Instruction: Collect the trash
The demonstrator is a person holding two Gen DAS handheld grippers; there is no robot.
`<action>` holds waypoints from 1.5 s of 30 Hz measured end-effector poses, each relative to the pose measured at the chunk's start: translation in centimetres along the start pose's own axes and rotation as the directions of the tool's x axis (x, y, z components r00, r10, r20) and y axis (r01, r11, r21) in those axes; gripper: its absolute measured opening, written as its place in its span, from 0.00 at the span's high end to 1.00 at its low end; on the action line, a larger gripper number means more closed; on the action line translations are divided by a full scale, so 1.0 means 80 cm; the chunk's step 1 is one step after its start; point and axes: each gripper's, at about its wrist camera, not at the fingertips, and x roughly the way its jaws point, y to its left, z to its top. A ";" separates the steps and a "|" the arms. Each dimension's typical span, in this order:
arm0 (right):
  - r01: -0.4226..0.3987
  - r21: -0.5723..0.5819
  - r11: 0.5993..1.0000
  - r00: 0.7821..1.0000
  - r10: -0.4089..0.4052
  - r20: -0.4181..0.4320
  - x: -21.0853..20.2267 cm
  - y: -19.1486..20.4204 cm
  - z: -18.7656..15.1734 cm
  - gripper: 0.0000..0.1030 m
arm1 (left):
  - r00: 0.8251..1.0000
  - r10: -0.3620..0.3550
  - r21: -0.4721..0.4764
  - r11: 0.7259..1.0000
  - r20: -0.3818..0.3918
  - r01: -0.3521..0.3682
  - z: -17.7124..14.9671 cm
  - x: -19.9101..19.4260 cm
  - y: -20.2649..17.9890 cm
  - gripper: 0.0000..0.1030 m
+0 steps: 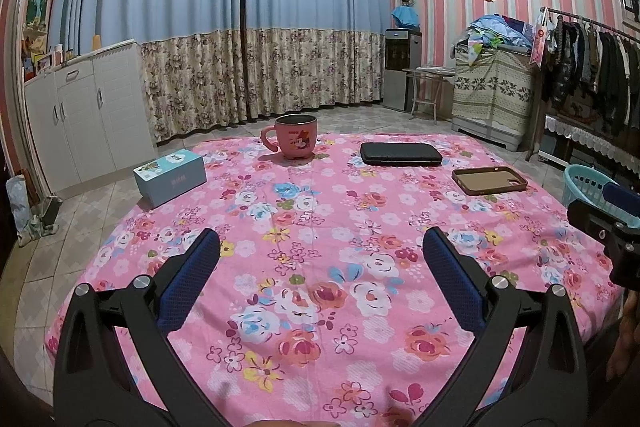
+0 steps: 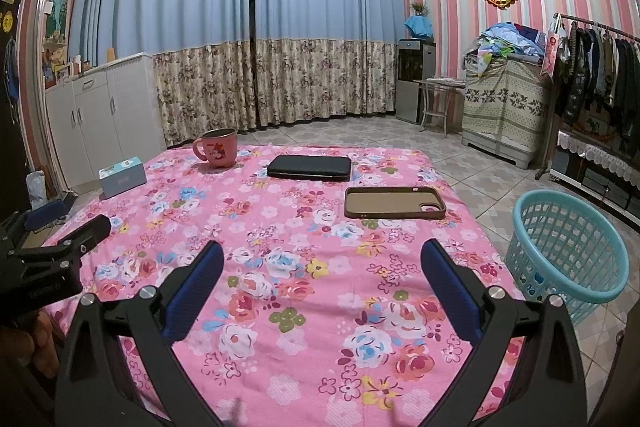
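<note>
— Hovering over the near edge of the desk point(image 1: 320, 227), are both of my tools empty?

— Yes. Your left gripper point(image 1: 320, 243) has its blue-padded fingers point(image 1: 448, 267) spread wide with nothing between them, and your right gripper point(image 2: 322, 255) is the same, fingers point(image 2: 200, 275) wide apart above the pink floral cloth.

— Where does the trash go?

— The light blue basket point(image 2: 568, 251) stands on the tiled floor just beside the desk's right edge, by your right gripper. From the left wrist view only its rim point(image 1: 588, 183) shows, partly behind your right tool.

— And what lies on the desk?

— A pink mug point(image 1: 294, 137) stands upright near the far edge, handle to the left. A black flat case point(image 1: 400, 154) lies to its right, also by the far edge. A brown phone case point(image 2: 394, 202) lies open side up, nearer the right edge. A light blue box point(image 1: 170, 173) sits at the left edge. All four are well apart from your fingers. I cannot tell which of them counts as trash.
</note>
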 end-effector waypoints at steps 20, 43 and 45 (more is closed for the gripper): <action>-0.004 -0.002 1.000 1.000 0.004 -0.008 0.000 0.002 0.003 0.06 | 1.000 -0.007 -0.002 1.000 0.000 0.007 0.003 0.002 0.001 0.05; -0.008 -0.003 1.000 1.000 0.008 -0.011 0.005 0.004 0.002 0.06 | 1.000 -0.007 -0.001 1.000 0.002 0.007 0.001 0.003 0.001 0.05; -0.009 -0.003 1.000 1.000 0.009 -0.010 0.005 0.005 0.002 0.06 | 1.000 -0.008 0.000 1.000 0.001 0.008 0.001 0.003 0.001 0.05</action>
